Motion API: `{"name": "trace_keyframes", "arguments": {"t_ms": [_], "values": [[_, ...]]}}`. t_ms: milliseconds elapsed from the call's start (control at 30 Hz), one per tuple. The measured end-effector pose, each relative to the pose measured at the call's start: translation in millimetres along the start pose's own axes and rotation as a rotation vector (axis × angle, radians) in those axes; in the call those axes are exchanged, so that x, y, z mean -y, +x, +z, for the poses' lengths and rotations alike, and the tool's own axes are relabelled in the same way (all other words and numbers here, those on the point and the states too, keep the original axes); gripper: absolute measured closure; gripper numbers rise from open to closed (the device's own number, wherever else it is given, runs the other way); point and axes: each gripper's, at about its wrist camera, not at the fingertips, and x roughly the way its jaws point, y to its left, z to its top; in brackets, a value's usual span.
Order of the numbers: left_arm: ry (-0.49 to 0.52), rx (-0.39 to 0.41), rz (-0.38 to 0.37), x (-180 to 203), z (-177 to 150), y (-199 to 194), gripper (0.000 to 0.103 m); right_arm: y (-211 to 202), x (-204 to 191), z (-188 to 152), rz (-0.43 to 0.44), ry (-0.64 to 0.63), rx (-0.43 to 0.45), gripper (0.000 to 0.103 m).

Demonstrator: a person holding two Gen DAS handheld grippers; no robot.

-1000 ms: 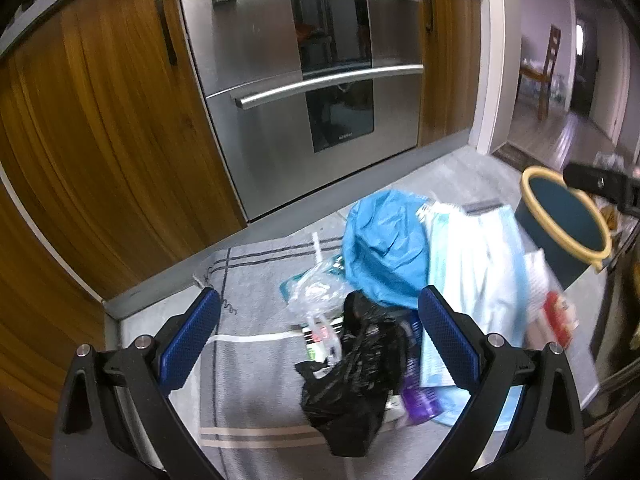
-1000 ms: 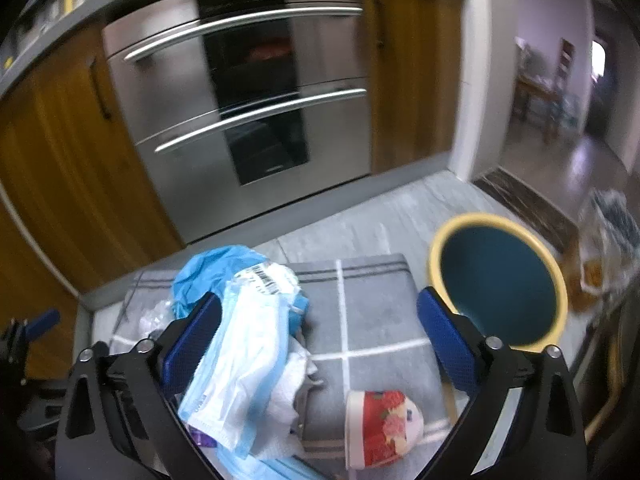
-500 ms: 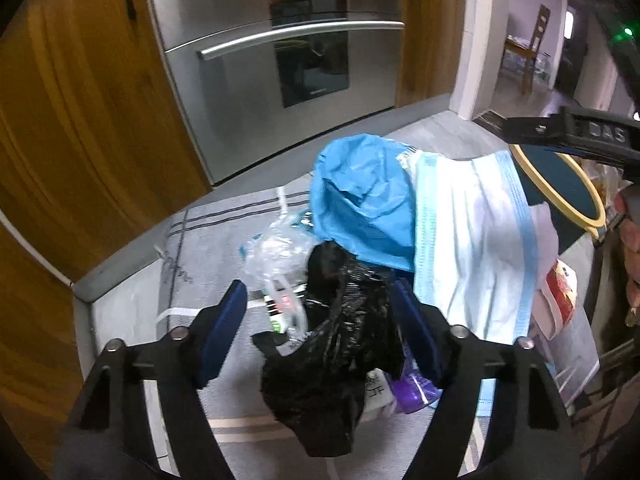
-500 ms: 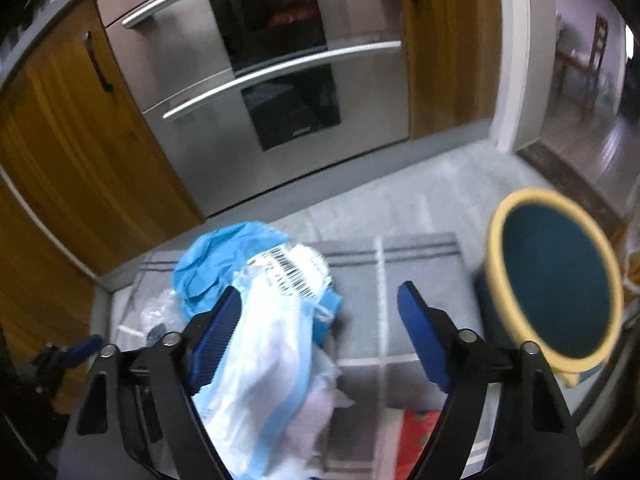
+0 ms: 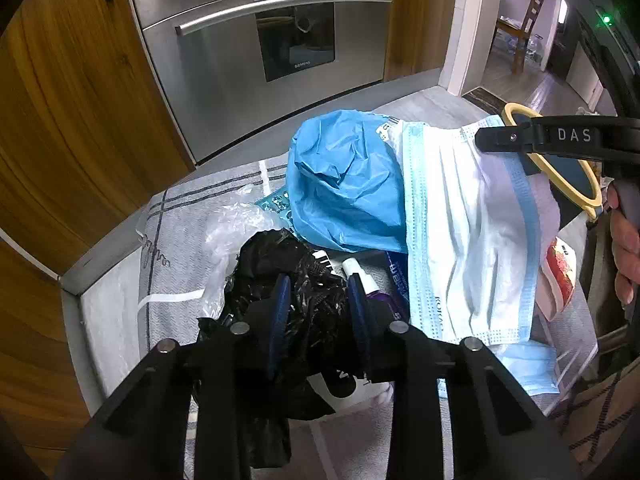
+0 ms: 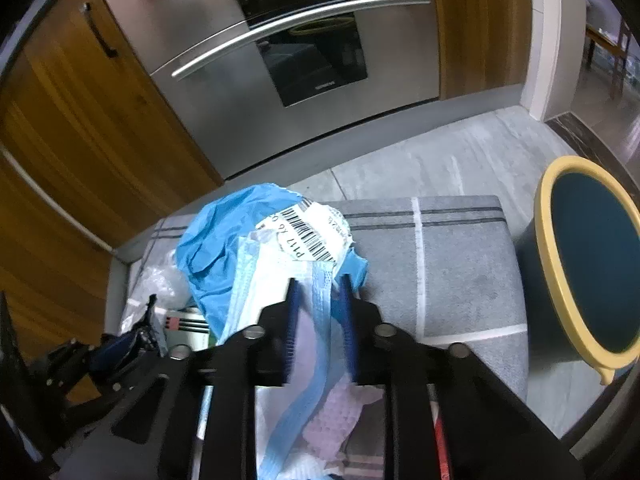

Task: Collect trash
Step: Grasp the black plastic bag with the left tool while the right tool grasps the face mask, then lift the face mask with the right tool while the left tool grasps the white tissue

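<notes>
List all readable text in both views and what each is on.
"DAS": on the right hand-held gripper.
"SIEMENS": on the oven door, small but legible.
"P117 X6": beside the barcode on the white label; the rest is too small.
Print on the face mask hem and on the purple tube: unreadable.

A steel oven (image 5: 256,60) with long bar handles (image 6: 300,32) is built in between wooden cabinet doors (image 5: 80,120), above a grey plinth (image 6: 360,120). A grey mat with white and dark stripes (image 6: 460,264) lies on the pale tiled floor (image 6: 460,152). Through the doorway to the right stands a wooden chair (image 5: 526,28) on a wooden floor.
</notes>
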Motion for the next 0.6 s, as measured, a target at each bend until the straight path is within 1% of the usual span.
{"name": "trace_keyframes", "arguments": {"t_ms": [133,333,400,467,600], "values": [[0.002,-0.005,-0.003,1,2,-3,0.082,-10,-2,1,0.022,-0.009,0.022,0.097],[-0.009,0.043,-0.026,2,3,-25,0.084,-32,-11,4,0.043,-0.046,0.071,0.099],[0.000,0.082,-0.037,4,5,-39,0.085,-42,-15,5,0.037,-0.068,0.091,0.099],[0.030,0.123,-0.031,8,6,-51,0.085,-54,-18,4,0.033,-0.085,0.113,0.099],[0.044,0.206,-0.065,14,15,-74,0.085,-80,-18,5,0.050,-0.070,0.154,0.099]]}}
